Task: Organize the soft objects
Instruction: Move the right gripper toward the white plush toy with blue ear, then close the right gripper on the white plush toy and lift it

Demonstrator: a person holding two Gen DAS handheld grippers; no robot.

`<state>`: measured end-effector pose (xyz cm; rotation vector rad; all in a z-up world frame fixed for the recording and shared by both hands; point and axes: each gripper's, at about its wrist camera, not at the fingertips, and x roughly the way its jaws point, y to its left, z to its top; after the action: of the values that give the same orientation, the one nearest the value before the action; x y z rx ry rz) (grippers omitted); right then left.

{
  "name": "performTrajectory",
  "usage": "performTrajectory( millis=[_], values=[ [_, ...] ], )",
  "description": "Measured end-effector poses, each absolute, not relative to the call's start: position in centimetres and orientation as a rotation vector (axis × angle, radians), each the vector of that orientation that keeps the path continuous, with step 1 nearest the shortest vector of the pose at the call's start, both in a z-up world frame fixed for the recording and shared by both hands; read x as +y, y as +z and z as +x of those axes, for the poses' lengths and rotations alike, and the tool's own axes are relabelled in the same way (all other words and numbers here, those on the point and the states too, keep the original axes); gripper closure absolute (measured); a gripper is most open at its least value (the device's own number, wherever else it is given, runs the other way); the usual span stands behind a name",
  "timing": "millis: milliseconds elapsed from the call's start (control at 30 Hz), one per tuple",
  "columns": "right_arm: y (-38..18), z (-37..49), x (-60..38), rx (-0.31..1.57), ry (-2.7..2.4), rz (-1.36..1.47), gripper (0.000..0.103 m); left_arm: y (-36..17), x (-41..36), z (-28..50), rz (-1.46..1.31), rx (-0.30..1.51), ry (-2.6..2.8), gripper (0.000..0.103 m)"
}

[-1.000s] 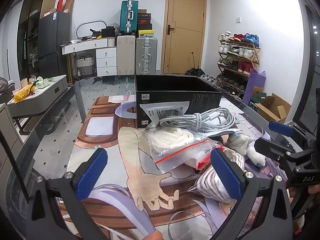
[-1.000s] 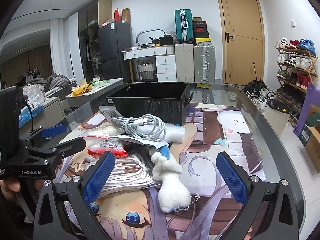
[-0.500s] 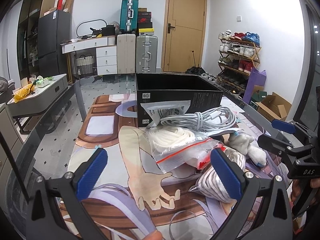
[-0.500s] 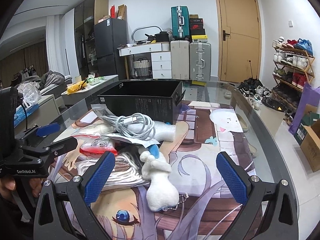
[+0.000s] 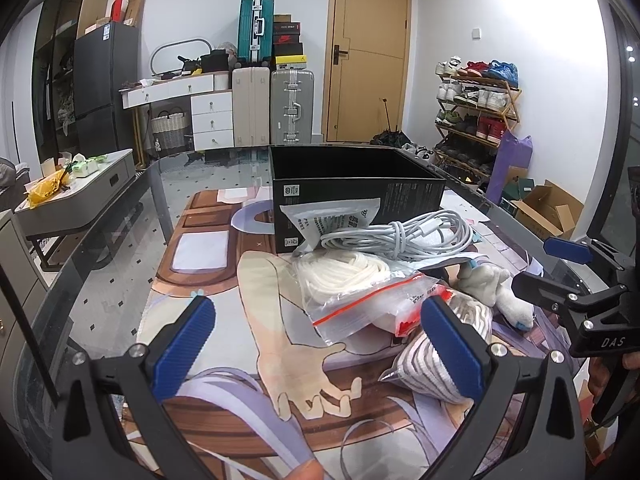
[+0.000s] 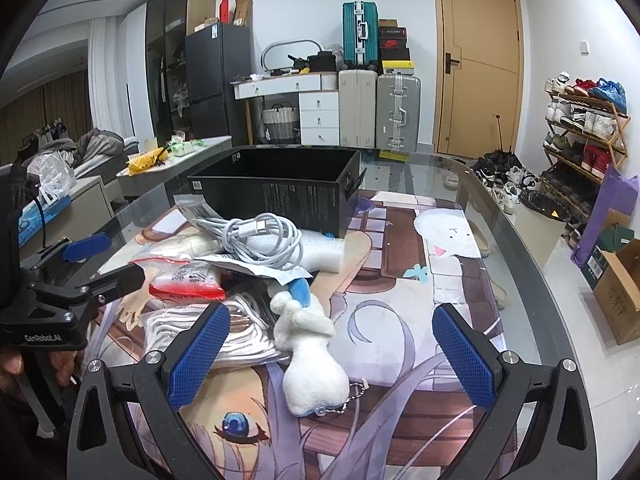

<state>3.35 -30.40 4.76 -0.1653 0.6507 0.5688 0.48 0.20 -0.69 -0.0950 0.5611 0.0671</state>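
Observation:
A pile of soft things lies on the printed mat in front of an open black box (image 5: 356,184) (image 6: 276,184). On top is a coiled white cable (image 5: 404,236) (image 6: 260,236). Below it are a zip bag of white rope (image 5: 352,284), a striped bag of cord (image 5: 424,360) (image 6: 240,332) and a white plush toy (image 6: 308,344) (image 5: 496,292). My left gripper (image 5: 320,348) is open, short of the zip bag. My right gripper (image 6: 332,356) is open, its fingers either side of the plush and holding nothing.
The glass table's curved edge (image 6: 520,264) runs along the right. A shoe rack (image 6: 584,132) and a cardboard box (image 6: 616,288) stand beyond it. Suitcases (image 5: 272,108), a white dresser and a low grey cabinet (image 5: 76,196) fill the back and left.
The right wrist view has shifted a little, so the plush now sits further left and higher between the fingers. The left gripper has hardly moved. Both stay open.

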Motion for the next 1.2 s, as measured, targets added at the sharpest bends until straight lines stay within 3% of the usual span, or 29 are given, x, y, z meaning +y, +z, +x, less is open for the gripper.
performTrajectory(
  millis=[767, 1067, 1200],
  values=[
    [3.0, 6.8, -29.0, 0.833, 0.577, -0.198, 0.001, -0.3, 1.4, 2.2, -0.097, 0.618, 0.054, 0.0],
    [2.2, 8.0, -28.6, 0.872, 0.567, -0.228, 0.009, -0.3, 1.4, 2.8, -0.107, 0.634, 0.031, 0.0],
    [1.8, 8.4, -27.8, 0.881, 0.583, -0.253, 0.018, -0.5, 1.4, 3.2, -0.108, 0.644, 0.028, 0.0]
  ],
)
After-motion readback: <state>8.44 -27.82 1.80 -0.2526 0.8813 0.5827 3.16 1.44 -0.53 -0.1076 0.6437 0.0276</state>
